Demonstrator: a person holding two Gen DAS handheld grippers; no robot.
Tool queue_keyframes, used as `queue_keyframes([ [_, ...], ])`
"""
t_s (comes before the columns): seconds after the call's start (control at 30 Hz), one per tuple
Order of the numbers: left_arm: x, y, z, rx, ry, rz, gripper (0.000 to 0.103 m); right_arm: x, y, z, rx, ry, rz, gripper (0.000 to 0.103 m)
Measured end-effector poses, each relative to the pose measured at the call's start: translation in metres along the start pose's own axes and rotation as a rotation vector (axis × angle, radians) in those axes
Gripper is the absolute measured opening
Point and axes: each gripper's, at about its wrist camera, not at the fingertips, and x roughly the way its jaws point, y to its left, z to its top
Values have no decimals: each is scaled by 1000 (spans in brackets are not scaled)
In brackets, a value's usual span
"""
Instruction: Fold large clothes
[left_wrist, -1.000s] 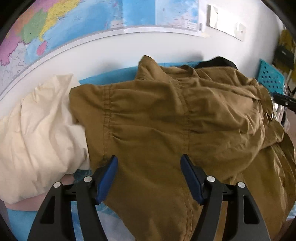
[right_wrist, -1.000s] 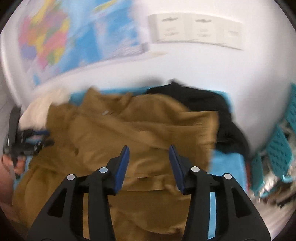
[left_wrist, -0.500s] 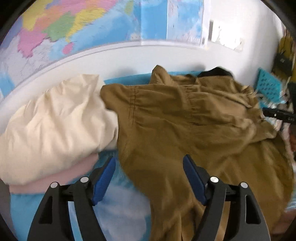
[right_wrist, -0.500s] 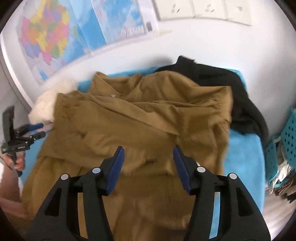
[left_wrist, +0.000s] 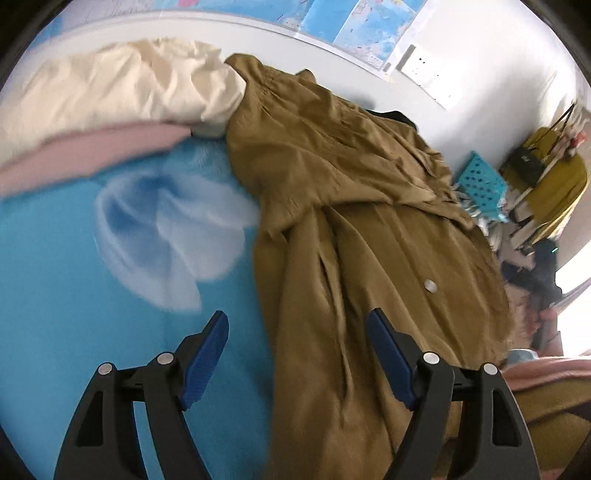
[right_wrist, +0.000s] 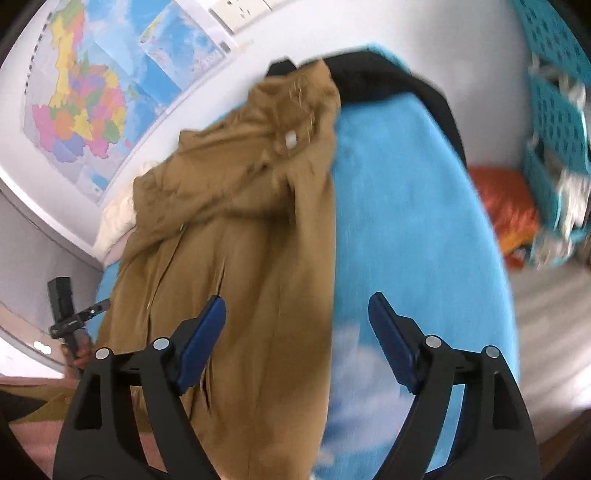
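My left gripper (left_wrist: 297, 356) and right gripper (right_wrist: 295, 341), jaws opening and empty, flank the brown coat (left_wrist: 354, 236) lying lengthwise between them.

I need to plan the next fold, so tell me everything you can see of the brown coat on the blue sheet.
The brown coat looks like thin woven cloth, creased, with pale round snap buttons. It lies lengthwise on the blue cloud-print sheet, upper part bunched toward the wall, its shoulder against a cream garment, its top beside a black garment. Neither gripper holds it.
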Motion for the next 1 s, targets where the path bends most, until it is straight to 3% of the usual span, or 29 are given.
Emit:
queue_keyframes([
  [0.17, 3, -12, -26, -15, 18, -43, 81, -4, 6, -32, -9, 13, 90, 82],
  [0.23, -1, -16, -37, -23, 26, -100, 85, -5, 12, -43, -27, 12, 123, 82],
  [0.43, 2, -39, -50, 12, 54, -151, 92, -5, 26, -69, -77, 36, 213, 82],
  [0.5, 10, -48, -53, 10, 58, -230, 95, -2, 35, -76, -115, 21, 230, 82],
  [0.53, 13, -54, -54, 13, 53, -222, 97, 0, 38, -78, -127, 13, 226, 81],
  [0.57, 16, -62, -55, 35, 45, -208, 97, 2, 43, -80, -137, 9, 225, 72],
  [0.6, 17, -66, -55, 48, 41, -181, 95, 5, 46, -81, -141, 16, 235, 54],
  [0.63, 18, -68, -54, 48, 37, -163, 80, 9, 46, -82, -127, 22, 236, 45],
  [0.67, 17, -67, -53, 36, 34, -133, 67, 12, 44, -82, -109, 32, 241, 25],
  [0.7, 17, -63, -52, 19, 38, -101, 41, 15, 41, -81, -93, 41, 246, 22],
  [0.73, 15, -54, -51, -18, 44, -73, 22, 16, 40, -80, -76, 37, 256, 20],
  [0.83, 3, -40, -48, -94, 29, -108, 11, 3, 44, -78, -80, -9, 317, 14],
  [1.0, -34, -47, -48, -78, -67, -148, 9, -36, 61, -75, -142, -109, 434, 13],
])
